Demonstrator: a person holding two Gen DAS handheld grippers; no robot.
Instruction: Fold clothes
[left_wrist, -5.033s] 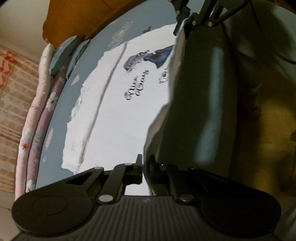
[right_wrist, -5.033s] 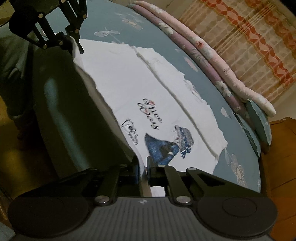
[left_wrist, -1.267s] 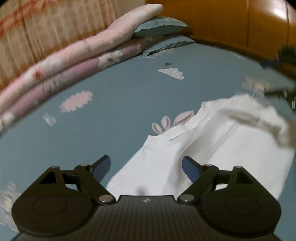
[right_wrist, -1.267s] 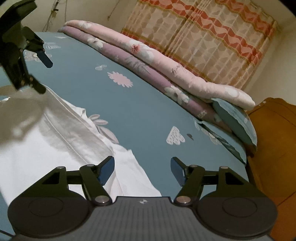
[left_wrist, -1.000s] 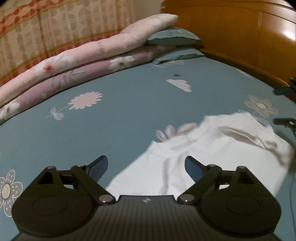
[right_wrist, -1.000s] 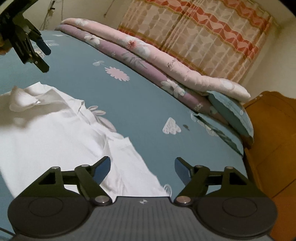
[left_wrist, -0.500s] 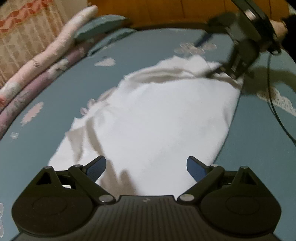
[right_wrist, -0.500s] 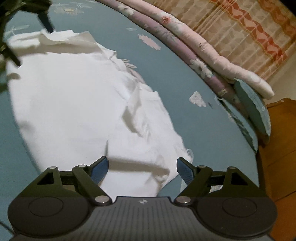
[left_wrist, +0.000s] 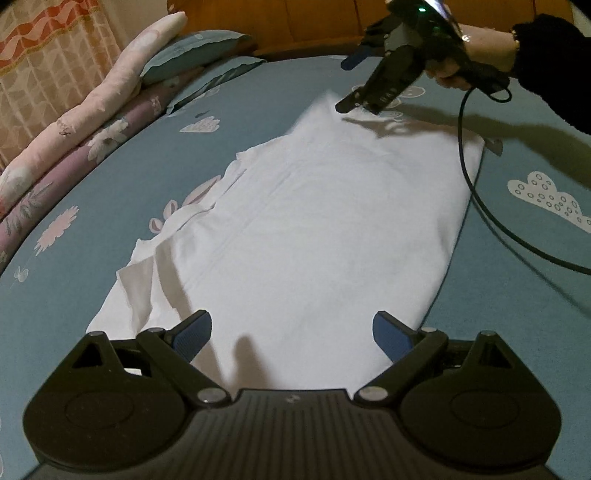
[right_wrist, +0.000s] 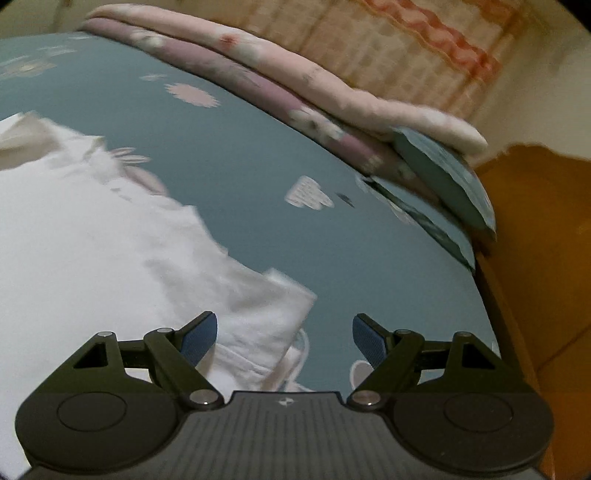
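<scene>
A white shirt (left_wrist: 314, 229) lies folded lengthwise on the blue bedsheet (left_wrist: 155, 155), plain side up. My left gripper (left_wrist: 291, 330) is open over its near end, nothing between the blue pads. At the shirt's far end the right gripper (left_wrist: 356, 79), held by a hand in a dark sleeve, hovers open, one finger low over the corner. In the right wrist view the right gripper (right_wrist: 284, 334) is open above a corner of the shirt (right_wrist: 110, 258), which lies loose below it.
Rolled pink and purple quilts (left_wrist: 92, 110) and a blue pillow (left_wrist: 184, 55) line the bed's far side by a curtain (left_wrist: 48, 55). A wooden headboard (left_wrist: 314, 29) stands beyond. The right gripper's black cable (left_wrist: 491, 218) trails across the sheet beside the shirt.
Both grippers let go of the shirt and it now lies flat. The left gripper has stayed put over the last half second; the right gripper has swung toward the shirt's far corner.
</scene>
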